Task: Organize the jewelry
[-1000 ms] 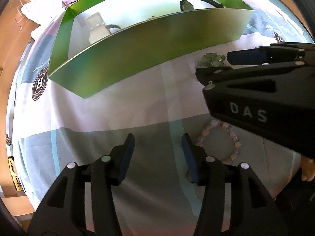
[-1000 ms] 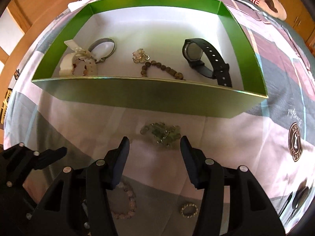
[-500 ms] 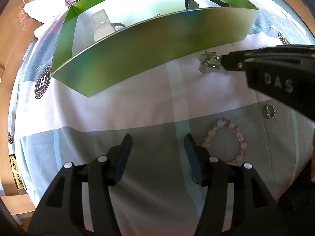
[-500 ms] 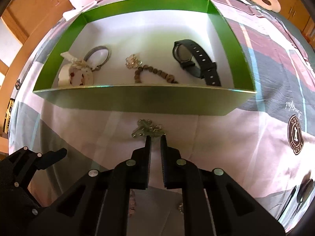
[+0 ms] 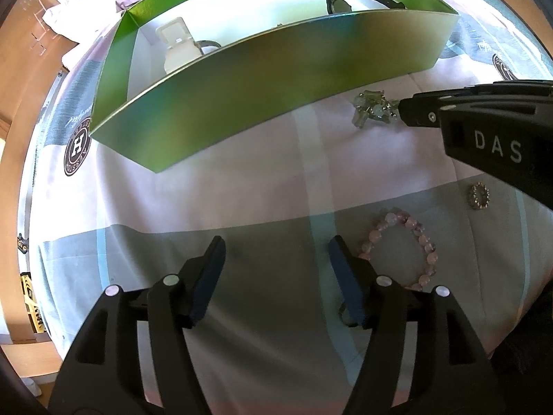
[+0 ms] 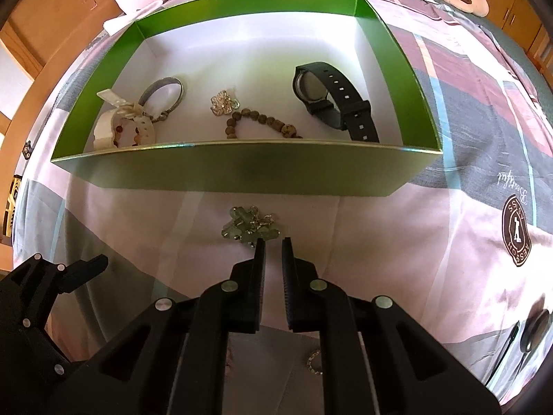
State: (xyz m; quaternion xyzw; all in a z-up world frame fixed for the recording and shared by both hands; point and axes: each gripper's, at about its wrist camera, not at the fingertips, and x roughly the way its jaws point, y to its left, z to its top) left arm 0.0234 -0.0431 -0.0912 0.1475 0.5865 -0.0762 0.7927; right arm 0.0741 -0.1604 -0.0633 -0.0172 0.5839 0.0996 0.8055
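On the bed with its pink and grey patchwork cover [image 6: 397, 242] sits a big green cardboard box [image 6: 242, 169]. Left claw [image 5: 274, 249] has been opening wide, with nothing inside. Right claw [image 6: 273, 242] is pinched on a small pale green bead bracelet [image 6: 249, 228] just beside the box.

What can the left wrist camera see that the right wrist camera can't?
Only the left wrist view shows the whole pink bead bracelet lying on the bedsheet, just right of the open left gripper. Only the right wrist view shows the brown bead string and the grey bangle fully, inside the green box. Both show the box, the black watch, the white bracelet, the small ring, and the green jewelry cluster at the tips of the shut right gripper.
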